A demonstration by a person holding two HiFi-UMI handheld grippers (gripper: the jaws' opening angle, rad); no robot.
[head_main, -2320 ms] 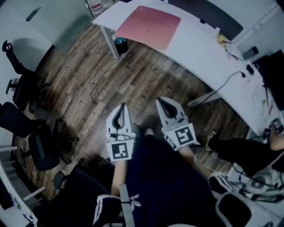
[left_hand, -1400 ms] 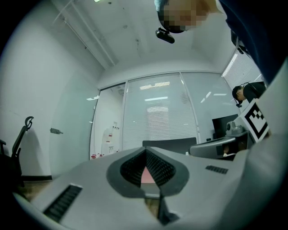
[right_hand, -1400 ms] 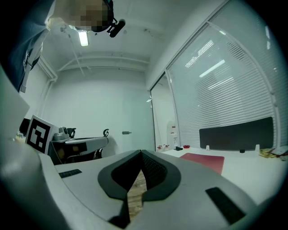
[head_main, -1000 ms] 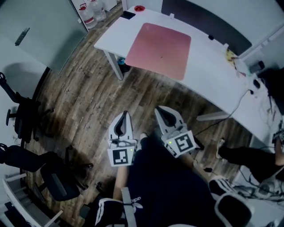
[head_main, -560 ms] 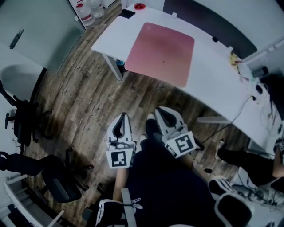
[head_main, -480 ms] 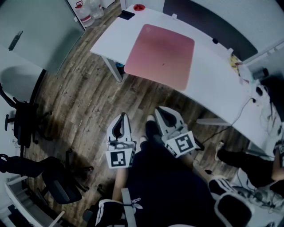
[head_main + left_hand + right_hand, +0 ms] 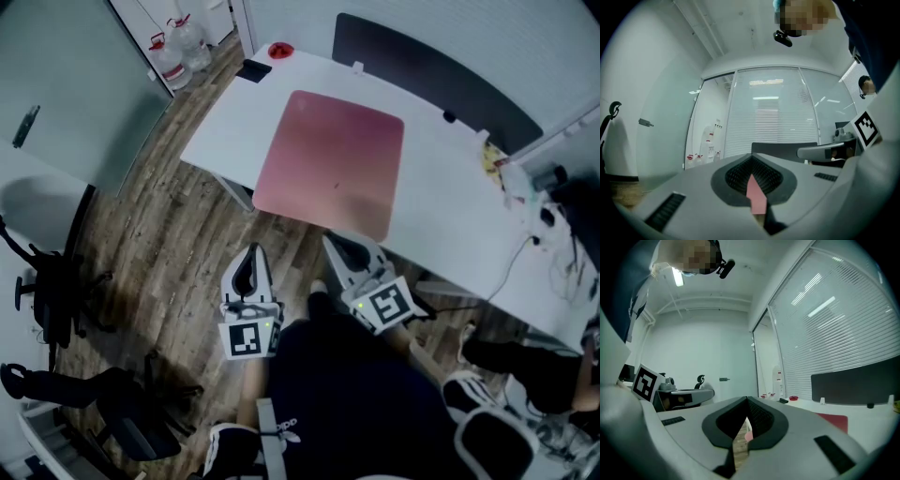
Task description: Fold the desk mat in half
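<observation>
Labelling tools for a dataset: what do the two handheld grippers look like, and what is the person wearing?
Both the left gripper and right gripper are white shells with black ribbed teardrop linings. Each carries a cube of black-and-white square markers. The person wears dark clothing.

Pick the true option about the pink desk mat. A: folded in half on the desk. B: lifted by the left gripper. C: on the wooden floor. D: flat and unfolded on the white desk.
D: the desk mat lies spread out flat on the white desk, no edge turned over.
</observation>
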